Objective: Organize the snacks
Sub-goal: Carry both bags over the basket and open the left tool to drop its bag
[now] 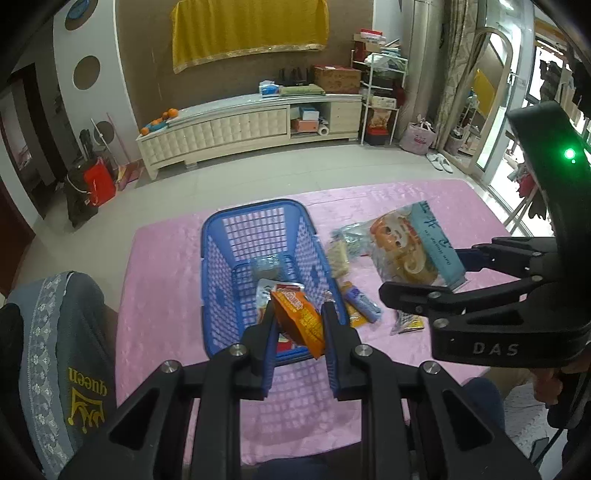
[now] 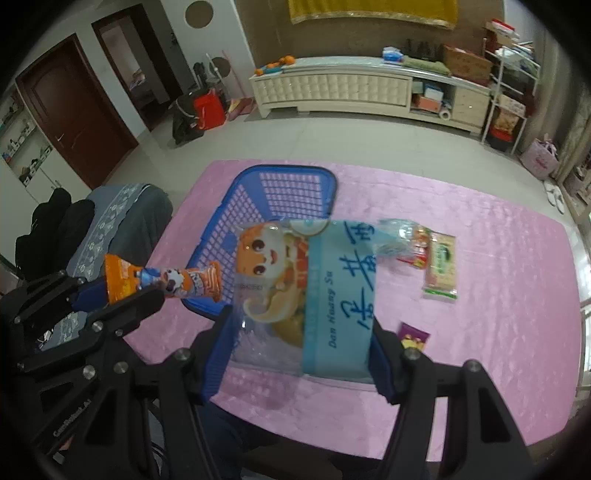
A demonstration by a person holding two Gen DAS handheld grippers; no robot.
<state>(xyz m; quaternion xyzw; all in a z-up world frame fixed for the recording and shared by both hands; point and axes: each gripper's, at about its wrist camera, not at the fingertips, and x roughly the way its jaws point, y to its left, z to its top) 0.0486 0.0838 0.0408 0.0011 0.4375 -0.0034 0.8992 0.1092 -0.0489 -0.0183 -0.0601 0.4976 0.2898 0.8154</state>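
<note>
Now | left gripper [image 1: 299, 317] clamped on orange snack packet [image 1: 301, 317], above near end of blue basket [image 1: 221, 236] | right gripper [image 2: 299, 332] pinching wide blue-banded snack bag [image 2: 306, 291], just right of basket, over pink tablecloth [image 2: 498, 295]

Tiled floor [image 1: 258, 177], cream cabinet [image 1: 243, 129], yellow cloth [image 1: 251, 33]

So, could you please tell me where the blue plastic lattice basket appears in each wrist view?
Left wrist view: the blue plastic lattice basket sits centre frame on the pink tablecloth, beyond the left gripper.
Right wrist view: it lies upper centre, partly hidden behind the large cartoon snack bag.
Shared landmark: the cream TV cabinet.
</note>
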